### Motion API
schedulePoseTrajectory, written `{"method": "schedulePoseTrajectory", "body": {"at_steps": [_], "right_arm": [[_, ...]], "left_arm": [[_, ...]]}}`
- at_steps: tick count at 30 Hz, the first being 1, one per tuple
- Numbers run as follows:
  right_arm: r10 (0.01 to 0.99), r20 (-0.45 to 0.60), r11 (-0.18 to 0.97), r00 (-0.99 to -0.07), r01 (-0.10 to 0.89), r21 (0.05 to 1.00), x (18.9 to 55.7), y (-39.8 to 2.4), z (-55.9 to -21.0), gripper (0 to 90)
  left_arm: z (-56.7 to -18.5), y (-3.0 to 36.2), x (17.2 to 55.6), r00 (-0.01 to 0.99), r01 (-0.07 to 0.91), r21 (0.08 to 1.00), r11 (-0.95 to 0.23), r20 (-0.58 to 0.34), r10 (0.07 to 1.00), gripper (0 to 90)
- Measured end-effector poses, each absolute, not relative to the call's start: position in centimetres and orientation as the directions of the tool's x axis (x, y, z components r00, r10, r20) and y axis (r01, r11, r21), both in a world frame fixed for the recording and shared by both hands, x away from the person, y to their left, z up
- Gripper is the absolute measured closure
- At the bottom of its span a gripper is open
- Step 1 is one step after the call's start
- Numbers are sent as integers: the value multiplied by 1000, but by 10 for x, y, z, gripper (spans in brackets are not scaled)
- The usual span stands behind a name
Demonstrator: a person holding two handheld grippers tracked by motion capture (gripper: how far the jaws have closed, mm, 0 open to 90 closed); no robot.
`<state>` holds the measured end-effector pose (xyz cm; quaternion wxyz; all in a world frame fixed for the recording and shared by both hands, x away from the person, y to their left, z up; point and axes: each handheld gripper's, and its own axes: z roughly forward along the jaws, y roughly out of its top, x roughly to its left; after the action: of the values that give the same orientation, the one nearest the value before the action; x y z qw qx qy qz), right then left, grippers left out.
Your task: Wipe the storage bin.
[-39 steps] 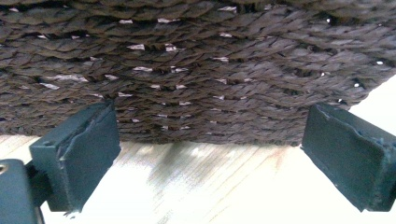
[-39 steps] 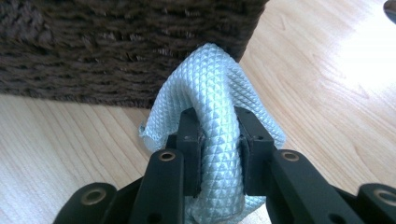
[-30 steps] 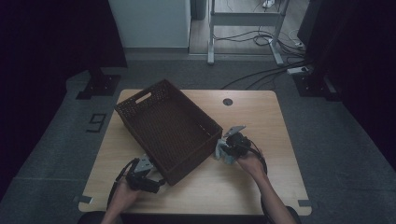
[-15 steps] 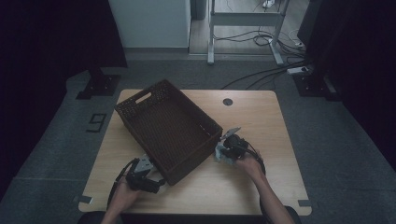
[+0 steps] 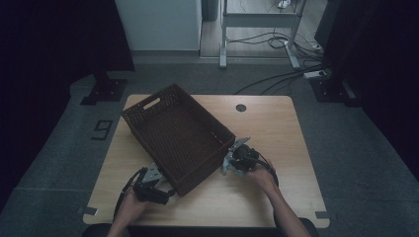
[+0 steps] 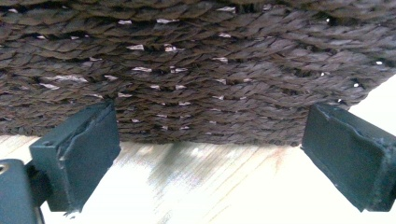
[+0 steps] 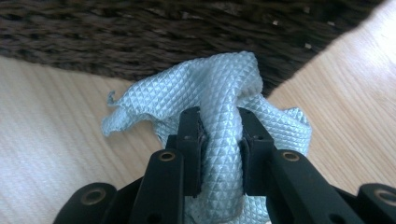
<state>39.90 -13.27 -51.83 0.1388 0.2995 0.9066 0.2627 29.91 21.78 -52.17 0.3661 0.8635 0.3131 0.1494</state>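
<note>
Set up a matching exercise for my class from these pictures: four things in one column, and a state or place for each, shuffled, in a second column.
1. left gripper
2. right gripper
3. cloth
4. basket

a. dark brown, woven, set askew on the table
b. jaws apart, nothing between them
c. pale blue, pinched in a fold
d. jaws closed on fabric

Pairs: 1-b, 2-d, 3-c, 4-a

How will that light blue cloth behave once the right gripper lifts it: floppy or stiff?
Likely floppy: the cloth bunches and folds where the right gripper pinches it. Probably light, since its loose corner stands curled by itself. The waffle texture should resist slipping, though the free ends may drag against the basket.
</note>
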Motion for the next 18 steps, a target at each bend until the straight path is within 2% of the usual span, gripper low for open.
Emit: {"method": "schedulePoseTrajectory", "body": {"at_steps": [18], "right_arm": [[524,-108,742,-845,390,546,378,-107,-517,720]], "left_arm": [[-522,217,299,761,426,726,-539,35,648,40]]}}
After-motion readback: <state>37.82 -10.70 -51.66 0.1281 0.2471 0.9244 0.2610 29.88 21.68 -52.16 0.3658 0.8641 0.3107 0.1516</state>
